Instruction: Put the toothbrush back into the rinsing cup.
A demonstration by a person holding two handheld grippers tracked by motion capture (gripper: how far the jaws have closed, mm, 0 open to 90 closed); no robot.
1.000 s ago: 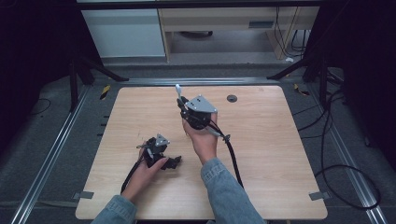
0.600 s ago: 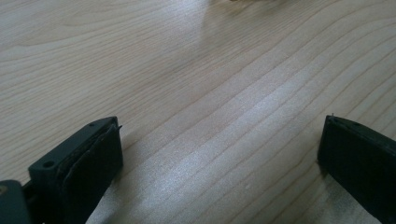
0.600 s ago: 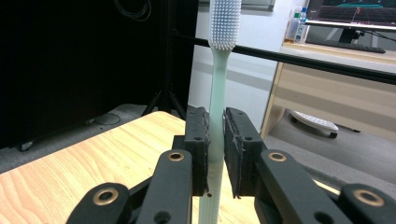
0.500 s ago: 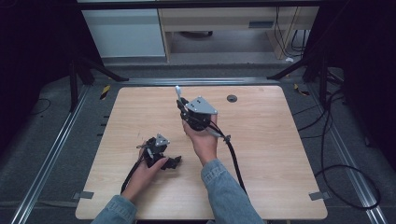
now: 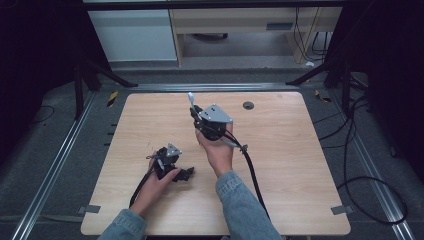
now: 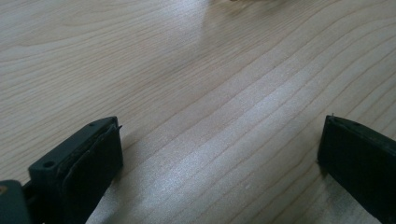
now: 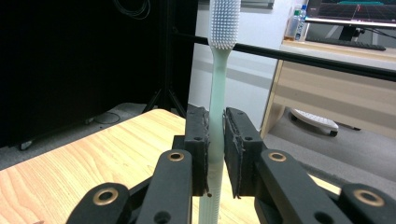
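A pale green toothbrush (image 7: 216, 93) with a white bristle head stands upright between the jaws of my right gripper (image 7: 215, 122), which is shut on its handle. From above, the right gripper (image 5: 196, 112) is held over the middle of the wooden table (image 5: 280, 150), with the toothbrush (image 5: 191, 100) sticking out past its tips toward the far edge. My left gripper (image 5: 156, 159) rests low on the table near the front left, in the person's left hand. In the left gripper view its jaws stand wide apart over bare wood (image 6: 219, 121), open with nothing between them.
A small dark round hole (image 5: 248, 105) sits in the tabletop at the back right. Black cables (image 5: 252, 175) trail from both grippers toward the front edge. Metal rails (image 5: 55, 165) and stand legs flank the table; cabinets (image 5: 135, 35) stand behind it.
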